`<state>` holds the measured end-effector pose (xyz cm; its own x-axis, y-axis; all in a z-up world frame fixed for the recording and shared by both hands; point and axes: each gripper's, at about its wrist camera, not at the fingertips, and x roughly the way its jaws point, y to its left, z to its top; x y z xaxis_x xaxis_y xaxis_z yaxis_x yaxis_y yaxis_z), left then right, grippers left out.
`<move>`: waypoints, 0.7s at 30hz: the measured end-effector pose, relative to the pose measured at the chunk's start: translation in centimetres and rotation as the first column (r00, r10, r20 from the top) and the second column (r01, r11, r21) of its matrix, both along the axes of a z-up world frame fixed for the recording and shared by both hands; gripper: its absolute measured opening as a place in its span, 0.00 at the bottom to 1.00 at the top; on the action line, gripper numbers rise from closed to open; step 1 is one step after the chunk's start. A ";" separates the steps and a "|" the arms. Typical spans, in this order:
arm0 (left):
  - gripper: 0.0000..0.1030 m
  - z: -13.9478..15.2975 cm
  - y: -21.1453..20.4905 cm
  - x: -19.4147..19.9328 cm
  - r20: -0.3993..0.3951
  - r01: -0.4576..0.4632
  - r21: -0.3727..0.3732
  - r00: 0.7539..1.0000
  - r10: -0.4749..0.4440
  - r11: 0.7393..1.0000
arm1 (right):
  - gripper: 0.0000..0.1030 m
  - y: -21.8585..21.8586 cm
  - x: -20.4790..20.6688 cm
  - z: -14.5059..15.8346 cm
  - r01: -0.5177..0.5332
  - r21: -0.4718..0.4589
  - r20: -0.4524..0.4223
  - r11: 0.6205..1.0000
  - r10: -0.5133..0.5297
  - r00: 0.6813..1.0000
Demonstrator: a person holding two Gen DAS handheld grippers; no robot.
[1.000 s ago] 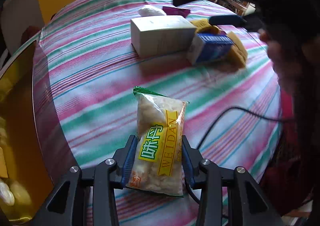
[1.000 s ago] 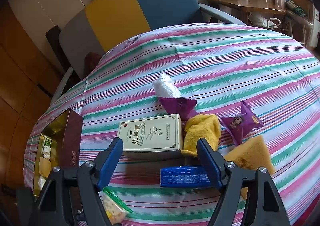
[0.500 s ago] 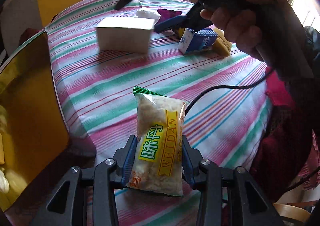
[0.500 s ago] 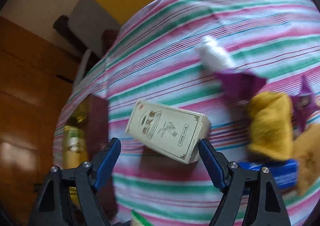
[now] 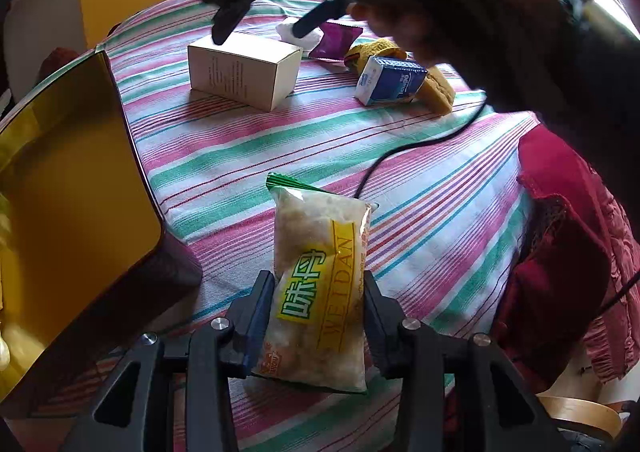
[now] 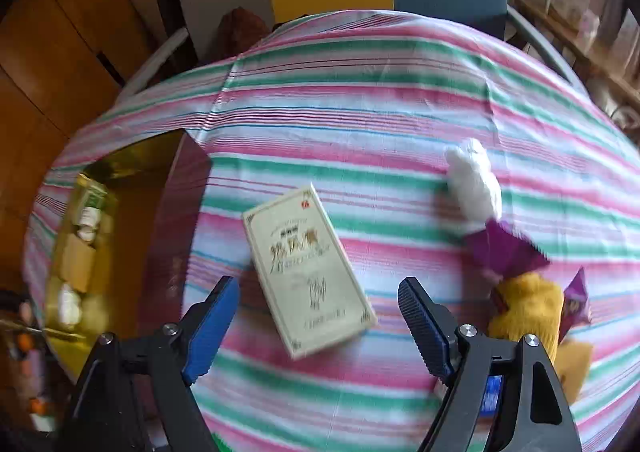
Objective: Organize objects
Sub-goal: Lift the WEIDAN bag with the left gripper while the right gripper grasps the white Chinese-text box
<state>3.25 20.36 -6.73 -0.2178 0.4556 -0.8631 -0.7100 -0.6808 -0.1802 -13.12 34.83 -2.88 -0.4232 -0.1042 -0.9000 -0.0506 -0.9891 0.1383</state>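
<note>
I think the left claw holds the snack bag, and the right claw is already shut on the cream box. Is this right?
Not quite. The left claw does hold the snack bag, but the right claw is open above the cream box, not shut on it. The right wrist view shows this.

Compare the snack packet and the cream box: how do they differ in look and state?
The snack packet is a soft clear bag with a yellow label; the cream box is stiff card with sharp edges. The packet is pinched in the left gripper; the box lies free on the striped cloth, under the open right gripper. Both bear printed writing.
</note>
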 end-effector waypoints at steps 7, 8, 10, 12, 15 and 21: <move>0.41 1.0 -1.3 0.6 -0.010 -0.004 0.015 1.000 0.004 1.000 | 0.50 -1.8 -1.5 -1.8 -0.045 0.137 0.042 0.989 0.040 0.998; 0.41 1.3 -1.4 0.7 -0.013 -0.001 0.021 1.000 0.001 1.000 | 0.50 -1.9 -1.0 -1.8 -0.052 0.145 0.041 0.988 0.047 0.998; 0.41 2.0 -1.9 1.0 -0.026 0.005 0.043 1.000 -0.004 0.999 | 0.50 -1.7 0.6 -1.7 -0.059 0.167 0.041 0.984 0.053 0.998; 0.41 2.9 -2.5 1.2 -0.037 0.005 0.064 0.999 -0.003 0.998 | 0.50 -1.1 2.3 -1.8 -0.046 0.158 0.039 0.986 0.040 0.998; 0.41 4.6 -4.3 1.1 -0.018 -0.023 0.127 1.000 0.026 0.992 | 0.50 -0.1 4.7 -1.8 -0.020 0.134 0.018 0.991 0.017 1.000; 0.41 8.4 -10.0 -2.3 0.013 -0.200 0.222 0.979 0.202 0.954 | 0.50 0.2 6.7 -2.0 0.017 0.120 -0.051 0.993 -0.010 0.999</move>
<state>0.91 10.41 1.68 -0.3327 0.5804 -0.7432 -0.5650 -0.7537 -0.3357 -6.38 35.02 -4.91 -0.4685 0.0100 -0.8834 -0.0601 -0.9980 0.0206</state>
